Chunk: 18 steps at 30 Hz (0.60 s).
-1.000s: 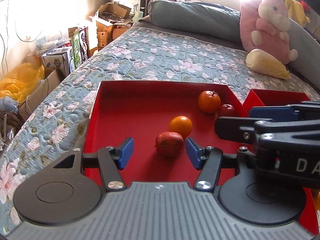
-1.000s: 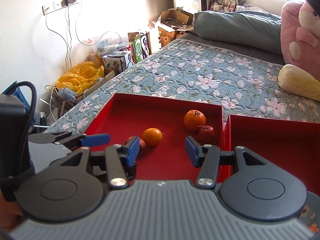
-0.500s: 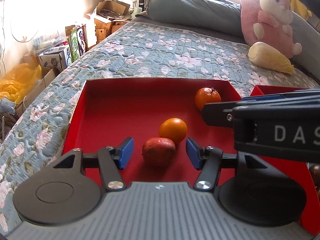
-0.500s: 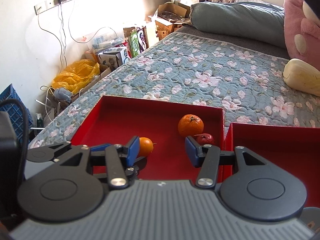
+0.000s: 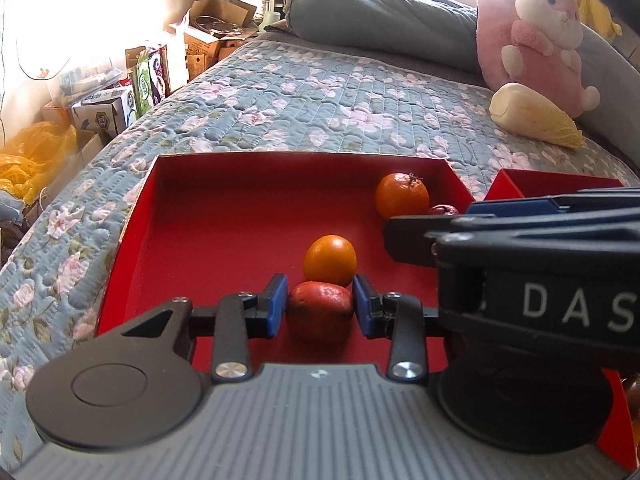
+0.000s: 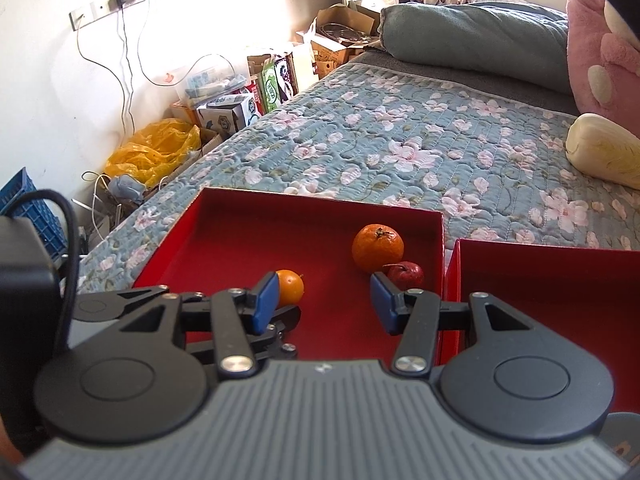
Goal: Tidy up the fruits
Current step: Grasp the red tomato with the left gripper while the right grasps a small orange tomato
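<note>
A red tray (image 5: 224, 216) lies on the bed and holds the fruits. My left gripper (image 5: 320, 306) is shut on a red apple (image 5: 319, 312) that rests on the tray floor. A smooth orange (image 5: 330, 260) sits just beyond it. A stemmed mandarin (image 5: 401, 195) and a small dark red fruit (image 5: 443, 210) lie at the tray's far right corner. My right gripper (image 6: 324, 304) is open and empty above the tray's near side, with the orange (image 6: 290, 287) by its left finger and the small red fruit (image 6: 405, 275) and mandarin (image 6: 377, 247) beyond.
A second red tray (image 6: 540, 280) stands to the right, touching the first. A pale cabbage-shaped plush (image 5: 534, 122) and a pink plush rabbit (image 5: 536, 36) lie at the back right. A grey bolster (image 5: 384, 20) lies at the bed's head. Boxes (image 6: 236, 108) crowd the floor left.
My left gripper moved forward around the red apple and its jaws closed onto it. My right gripper shifted slightly left and stayed open.
</note>
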Tool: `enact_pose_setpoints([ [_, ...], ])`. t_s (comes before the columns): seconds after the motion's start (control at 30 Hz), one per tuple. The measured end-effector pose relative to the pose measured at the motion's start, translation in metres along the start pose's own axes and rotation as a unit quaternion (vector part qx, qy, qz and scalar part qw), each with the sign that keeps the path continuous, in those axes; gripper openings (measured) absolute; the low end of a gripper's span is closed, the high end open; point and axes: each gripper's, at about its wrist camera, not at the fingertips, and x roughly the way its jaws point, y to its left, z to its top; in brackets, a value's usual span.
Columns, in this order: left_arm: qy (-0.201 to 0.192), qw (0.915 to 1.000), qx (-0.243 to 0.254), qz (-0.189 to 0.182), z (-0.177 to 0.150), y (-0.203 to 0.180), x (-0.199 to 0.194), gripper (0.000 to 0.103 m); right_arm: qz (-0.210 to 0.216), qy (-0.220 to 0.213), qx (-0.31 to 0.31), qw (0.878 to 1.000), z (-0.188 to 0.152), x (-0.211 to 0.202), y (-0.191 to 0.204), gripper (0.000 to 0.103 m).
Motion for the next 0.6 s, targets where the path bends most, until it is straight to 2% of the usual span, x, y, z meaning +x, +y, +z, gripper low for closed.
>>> enact_pose_setpoints([
  [0.43, 0.000, 0.9996, -0.018, 0.024, -0.010, 0.031, -0.017, 0.041, 0.029, 0.016, -0.001, 0.999, -0.005, 0.023, 0.016, 0.053],
  [0.57, 0.001, 0.9995, -0.014, 0.028, -0.010, 0.029, -0.017, 0.041, 0.031, 0.028, -0.019, 0.999, -0.002, 0.036, 0.027, 0.043],
  [0.6, 0.001, 0.9995, -0.014, 0.028, -0.010, 0.029, -0.016, 0.041, 0.026, 0.031, -0.023, 0.999, -0.002, 0.040, 0.029, 0.044],
])
